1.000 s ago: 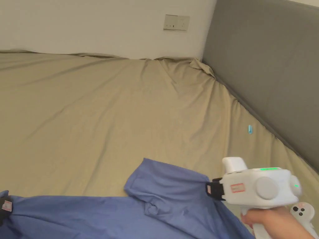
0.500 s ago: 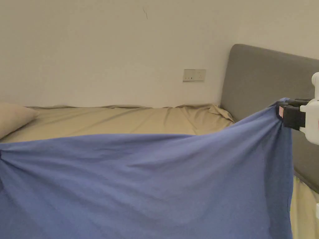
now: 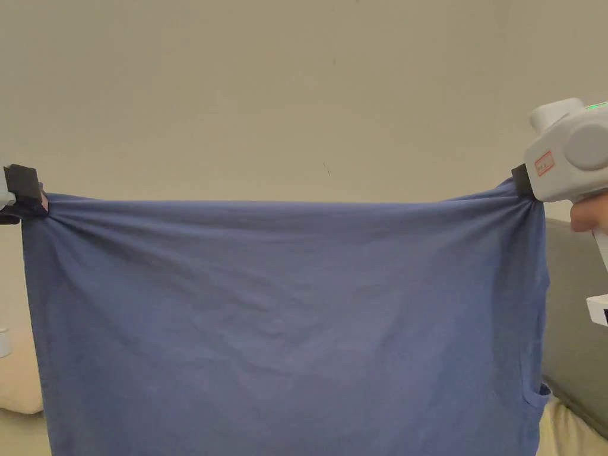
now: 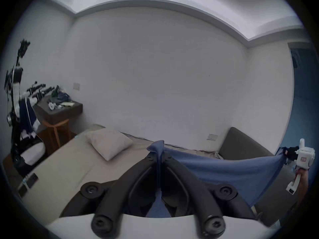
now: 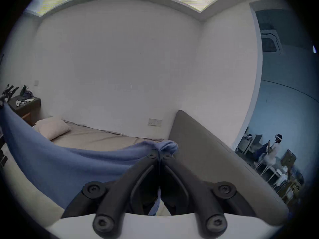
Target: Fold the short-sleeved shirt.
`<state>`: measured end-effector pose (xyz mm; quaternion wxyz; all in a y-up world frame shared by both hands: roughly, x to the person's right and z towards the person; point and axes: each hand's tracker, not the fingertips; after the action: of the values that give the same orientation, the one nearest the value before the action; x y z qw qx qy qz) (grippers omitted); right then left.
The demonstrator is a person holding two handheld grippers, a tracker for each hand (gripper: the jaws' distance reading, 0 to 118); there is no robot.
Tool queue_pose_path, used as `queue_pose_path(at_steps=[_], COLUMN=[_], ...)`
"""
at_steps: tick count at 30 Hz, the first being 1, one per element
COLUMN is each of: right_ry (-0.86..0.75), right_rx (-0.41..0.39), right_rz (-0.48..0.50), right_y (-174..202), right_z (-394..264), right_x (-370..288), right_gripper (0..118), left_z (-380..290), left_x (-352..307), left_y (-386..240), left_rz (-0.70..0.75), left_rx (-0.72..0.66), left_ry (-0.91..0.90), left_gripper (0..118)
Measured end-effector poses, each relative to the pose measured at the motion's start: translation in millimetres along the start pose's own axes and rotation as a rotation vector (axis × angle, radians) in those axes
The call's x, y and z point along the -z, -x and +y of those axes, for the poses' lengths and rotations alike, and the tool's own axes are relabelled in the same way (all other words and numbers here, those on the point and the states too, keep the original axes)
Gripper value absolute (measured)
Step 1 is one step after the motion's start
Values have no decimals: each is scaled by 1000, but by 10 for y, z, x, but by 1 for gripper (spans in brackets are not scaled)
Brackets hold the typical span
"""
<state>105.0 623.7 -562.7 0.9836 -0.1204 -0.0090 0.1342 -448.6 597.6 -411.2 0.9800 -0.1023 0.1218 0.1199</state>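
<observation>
Bed (image 4: pixel 72 165) with tan sheet sits below, grey headboard (image 5: pixel 203 149) at right. Blue short-sleeved shirt (image 3: pixel 285 320) hangs spread in the air above it, top edge pulled taut. Left gripper (image 3: pixel 25 196) clenched on one top corner, right gripper (image 3: pixel 522 181) clenched on the other corner.
</observation>
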Motion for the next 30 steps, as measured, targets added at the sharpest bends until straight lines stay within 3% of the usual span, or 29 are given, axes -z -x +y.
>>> queue_pose_path(at_steps=[11, 15, 19, 23, 27, 30], right_ry=[21, 22, 36, 62, 104, 204], right_rx=[20, 34, -1, -29, -202, -190], right_rz=[-15, -11, -17, -13, -18, 59], right_y=[243, 333, 473, 670, 1054, 1289], right_z=[579, 599, 500, 197, -483, -1160], right_x=[437, 562, 753, 1105, 1548, 1856], right_gripper=[2, 2, 2, 2, 2, 2], left_z=[600, 624, 495, 153, -615, -1253], left_x=[603, 877, 1144, 1511, 2008, 2373], left_y=[-51, 12, 30, 74, 135, 306], left_rz=[100, 125, 147, 150, 169, 156], left_rx=[50, 45, 79, 86, 105, 36], left_ry=[34, 52, 88, 134, 230, 364], left_gripper=[1, 1, 1, 1, 1, 1])
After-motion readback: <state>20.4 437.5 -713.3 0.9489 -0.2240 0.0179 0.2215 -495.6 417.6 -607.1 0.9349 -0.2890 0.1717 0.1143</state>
